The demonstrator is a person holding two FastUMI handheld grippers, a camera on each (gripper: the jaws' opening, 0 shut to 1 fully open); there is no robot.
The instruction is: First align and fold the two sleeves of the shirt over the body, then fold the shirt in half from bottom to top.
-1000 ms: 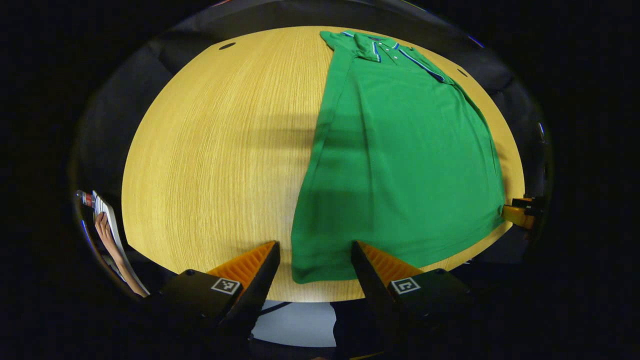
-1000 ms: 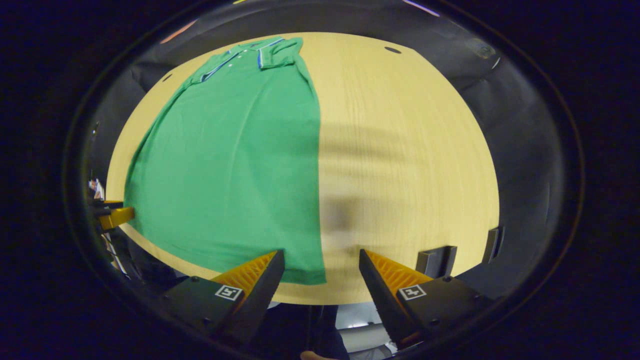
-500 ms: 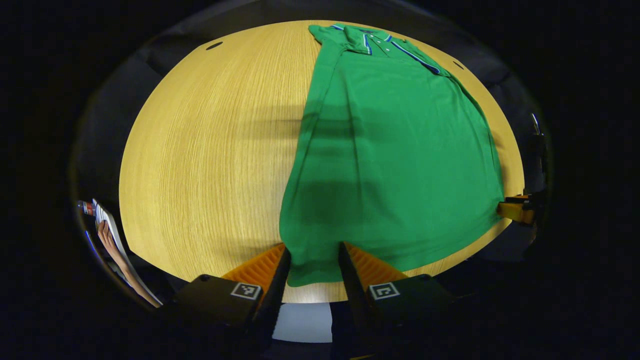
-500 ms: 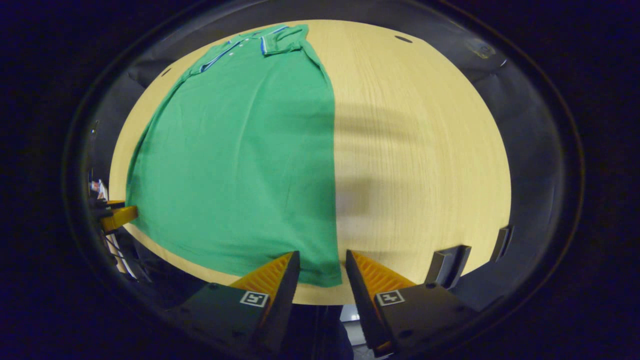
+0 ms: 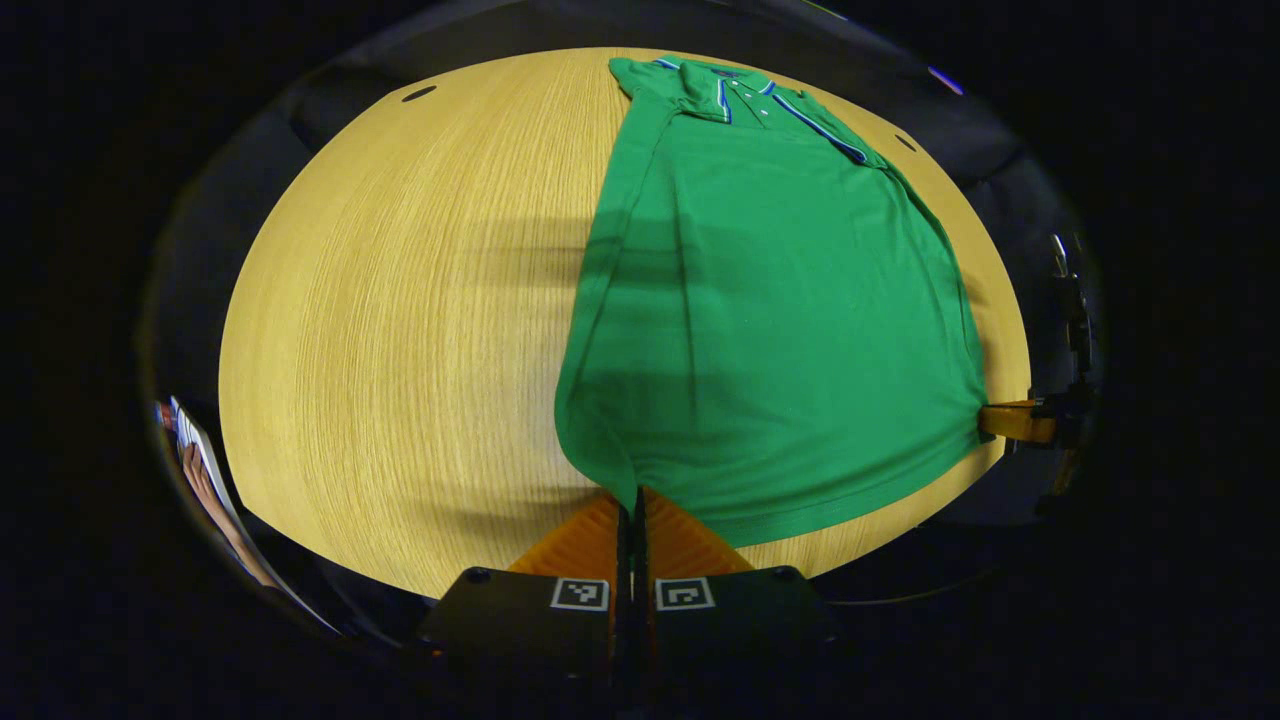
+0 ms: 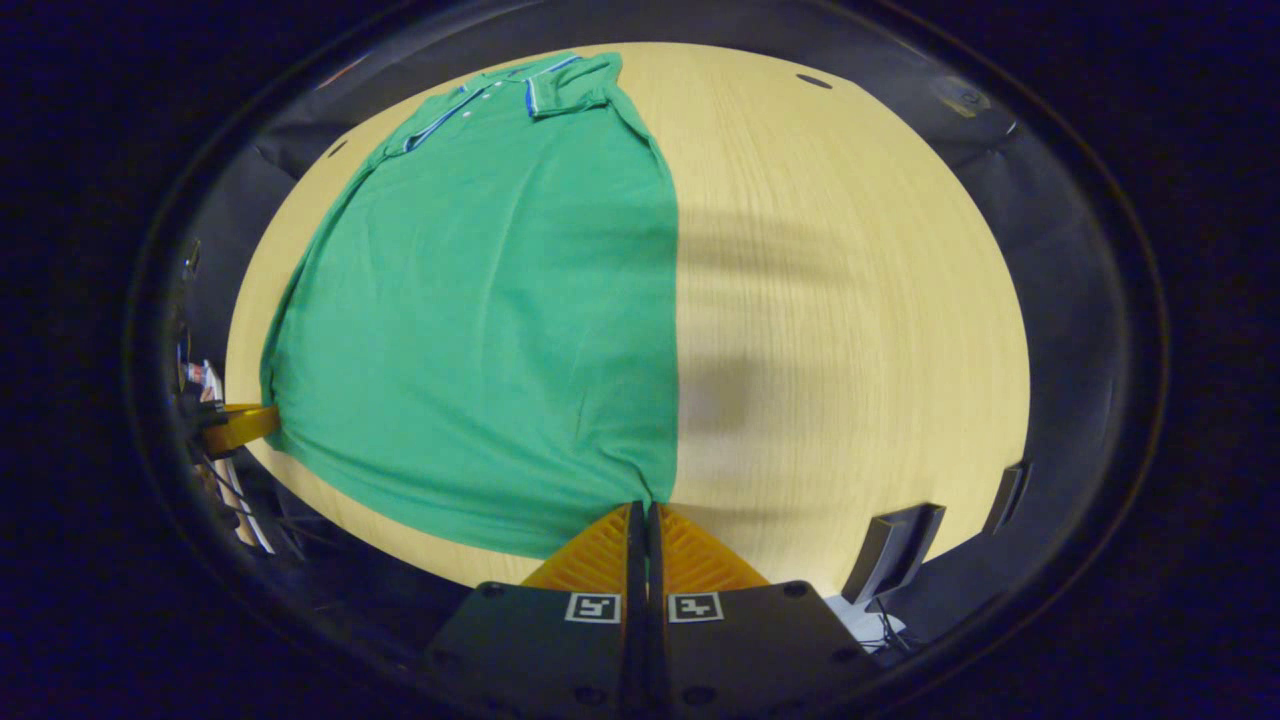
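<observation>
A green polo shirt (image 5: 770,300) lies flat on the wooden table (image 5: 400,300), collar at the far end with blue-white trim, sleeves folded in over the body. My left gripper (image 5: 633,505) is shut on the shirt's near left hem corner, which is lifted slightly off the table. In the right gripper view the same shirt (image 6: 500,300) spreads leftward, and my right gripper (image 6: 645,508) is shut on its near right hem corner. Each view shows the other gripper at the far hem corner: the right one (image 5: 1010,420) and the left one (image 6: 240,425).
The round table's near edge (image 6: 800,560) runs just under both grippers. Dark chair backs (image 6: 890,550) stand beyond the table's right edge. A person's hand and some papers (image 5: 200,470) are at the far left. Bare wood lies on both sides of the shirt.
Both grippers moved in on the hem corners and went from wide open to shut on the cloth. The corners now pucker toward the fingers.
</observation>
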